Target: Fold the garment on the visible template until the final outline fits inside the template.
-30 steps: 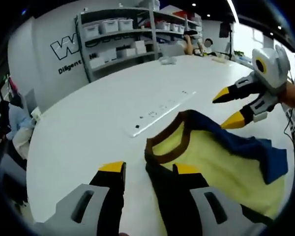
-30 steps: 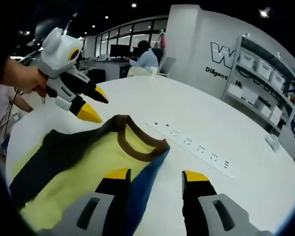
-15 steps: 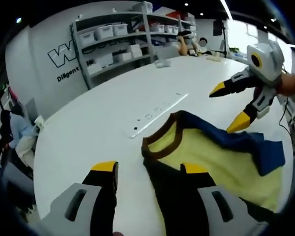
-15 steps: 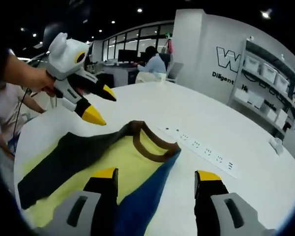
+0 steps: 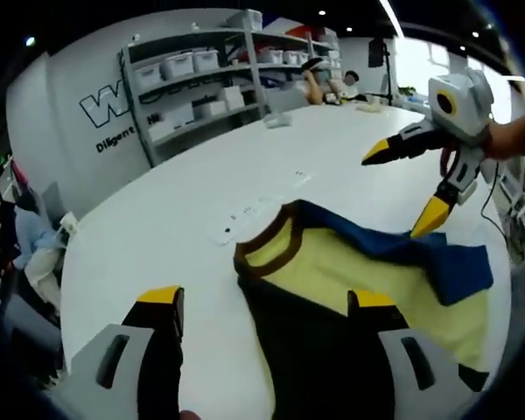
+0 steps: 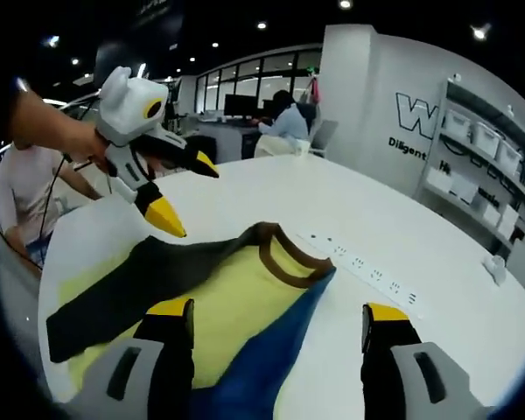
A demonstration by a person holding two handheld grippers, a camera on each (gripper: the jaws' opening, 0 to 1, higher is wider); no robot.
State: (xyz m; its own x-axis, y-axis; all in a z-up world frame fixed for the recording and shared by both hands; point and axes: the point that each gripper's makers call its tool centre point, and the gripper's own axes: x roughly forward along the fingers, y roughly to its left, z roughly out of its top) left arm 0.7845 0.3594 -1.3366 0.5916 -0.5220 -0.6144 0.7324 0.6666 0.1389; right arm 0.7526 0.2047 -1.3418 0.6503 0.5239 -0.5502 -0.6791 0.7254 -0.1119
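Yellow T-shirt (image 6: 212, 293), brown collar, one dark sleeve, one blue, lies rumpled on the white table (image 5: 192, 201) near its edge. Left hand-held gripper (image 5: 267, 302) and right hand-held gripper (image 6: 276, 308): jaws apart, holding nothing. Risk: a pinch catching one layer only would drag cloth off the edge.

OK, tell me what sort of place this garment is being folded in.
Probably an open-plan office or lab workspace. The garment lies on a big white table with a built-in power strip, metal shelving holds white storage bins, and a person works at monitors near the windows.
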